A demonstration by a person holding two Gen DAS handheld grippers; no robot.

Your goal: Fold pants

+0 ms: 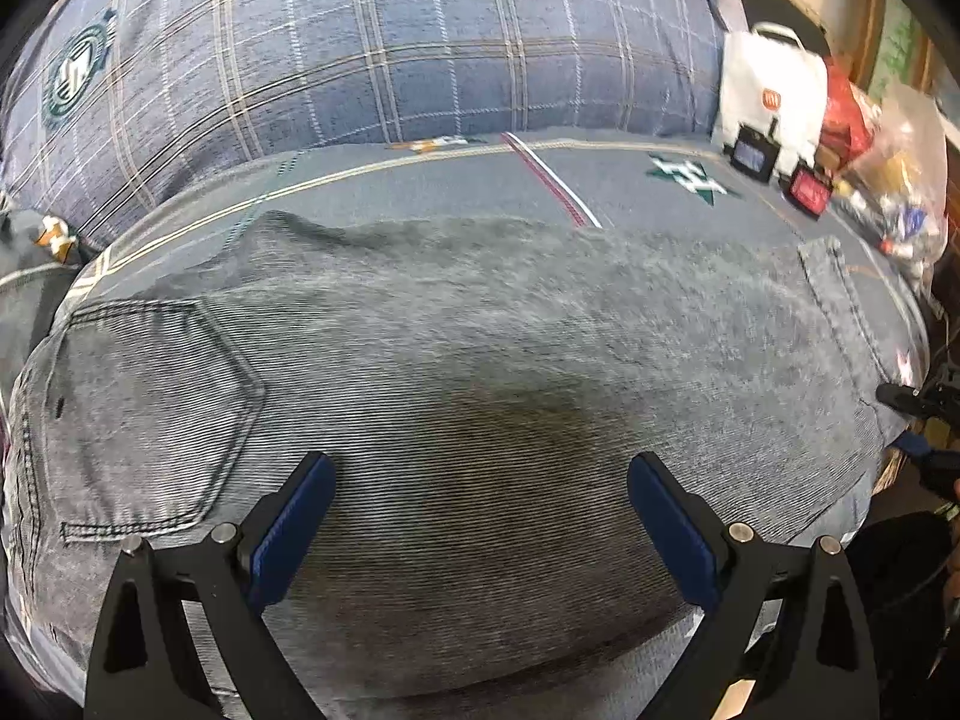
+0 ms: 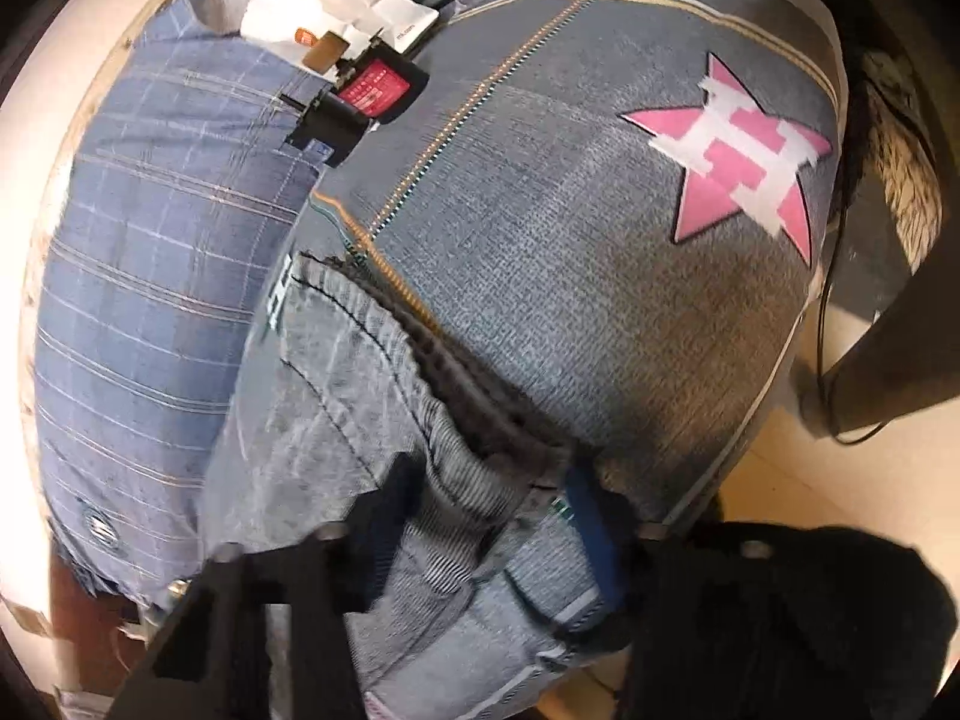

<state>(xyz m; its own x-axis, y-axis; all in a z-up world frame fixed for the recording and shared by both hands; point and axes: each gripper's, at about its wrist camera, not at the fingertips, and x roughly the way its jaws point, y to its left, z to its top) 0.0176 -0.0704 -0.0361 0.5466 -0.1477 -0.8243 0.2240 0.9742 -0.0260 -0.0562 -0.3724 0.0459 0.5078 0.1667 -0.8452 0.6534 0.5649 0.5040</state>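
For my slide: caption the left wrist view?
Open left hand-held gripper hovers over grey pants spread on a bed.

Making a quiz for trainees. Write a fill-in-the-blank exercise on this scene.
1. The left gripper hovers with its jaws ____ over the grey pants.
2. The star printed on the bedsheet near the right gripper is ____.
3. Near the left gripper, the pants show a stitched back ____.

Missing words: open; pink; pocket
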